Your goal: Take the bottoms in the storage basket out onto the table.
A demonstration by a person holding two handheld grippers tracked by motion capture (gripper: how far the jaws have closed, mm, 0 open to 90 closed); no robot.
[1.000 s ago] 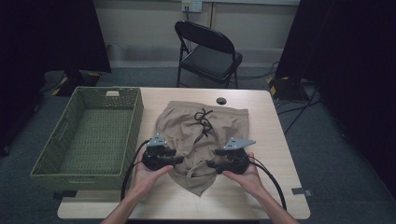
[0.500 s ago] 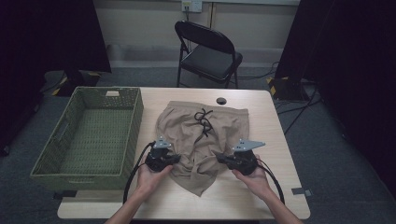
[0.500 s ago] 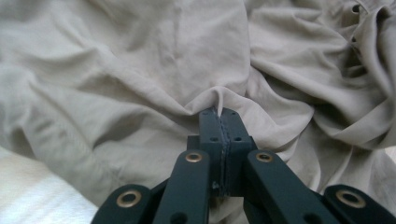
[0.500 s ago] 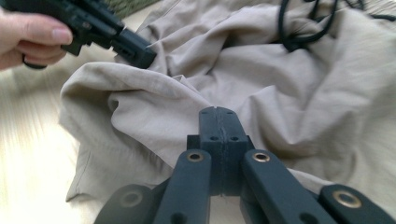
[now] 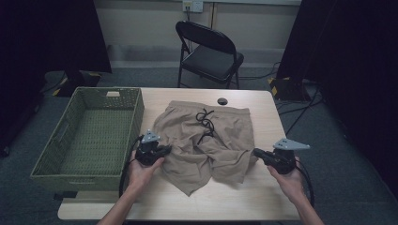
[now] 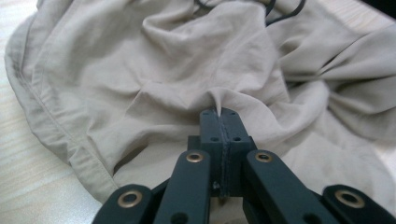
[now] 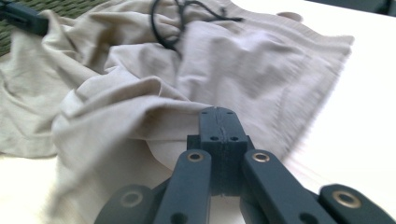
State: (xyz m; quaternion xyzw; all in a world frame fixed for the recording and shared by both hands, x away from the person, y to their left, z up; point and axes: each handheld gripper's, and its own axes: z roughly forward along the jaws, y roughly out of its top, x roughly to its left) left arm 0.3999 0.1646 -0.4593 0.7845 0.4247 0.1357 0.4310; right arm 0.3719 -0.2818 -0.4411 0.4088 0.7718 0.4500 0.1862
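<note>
On the left of the counter (image 5: 263, 197) stands a green woven basket (image 5: 89, 136), with nothing in it. Just right of it lies a pair of tan shorts (image 5: 206, 140), waistband toward the far edge with its black drawstring (image 5: 205, 119) loose on top, legs toward the person.

The left gripper (image 5: 164, 151) sits at the left edge of the shorts. A second ago its jaws stood partly open over the cloth; now they are fully together, and the left gripper view shows a small peak of fabric pinched between them (image 6: 219, 112). The hand itself has barely shifted.

The right gripper (image 5: 258, 153) was a second ago over the middle of the near right leg. It has since swung out to the right edge of the shorts, and its jaws, open then, have closed. In the right gripper view (image 7: 219, 122) they meet tight against a fold of the hem; it looks like a grip on the cloth, though the fabric between them is hard to make out.

With both sides apparently taken and the right one drawn outward, the shorts lie wider than before. That suggests spreading or lifting the garment is under way, probably towards folding it or moving it to the basket.
</note>
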